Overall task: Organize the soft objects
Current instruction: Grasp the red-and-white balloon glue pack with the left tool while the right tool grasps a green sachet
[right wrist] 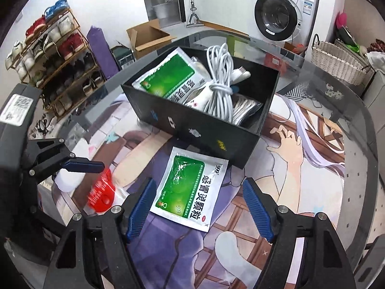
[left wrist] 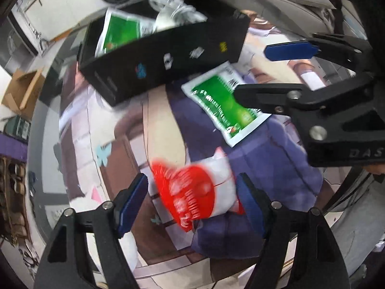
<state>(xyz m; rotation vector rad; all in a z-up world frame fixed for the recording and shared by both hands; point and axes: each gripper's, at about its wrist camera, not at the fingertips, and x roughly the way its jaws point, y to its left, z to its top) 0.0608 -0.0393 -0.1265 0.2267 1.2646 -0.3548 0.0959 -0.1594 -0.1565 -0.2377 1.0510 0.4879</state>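
Left gripper [left wrist: 192, 202]: jaws spread wide around the red packet [left wrist: 195, 192], not clamped.
Right gripper [right wrist: 199, 207]: jaws apart, green packet [right wrist: 190, 190] between.
Black box [right wrist: 211, 132]: at 12 o'clock from the green packet.

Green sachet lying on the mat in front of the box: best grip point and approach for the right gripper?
Take the green sachet by its near short edge, coming in low from the right gripper side. It lies flat on the mat, so a top-down pinch finds little to hold. The far edge sits close to the black box.
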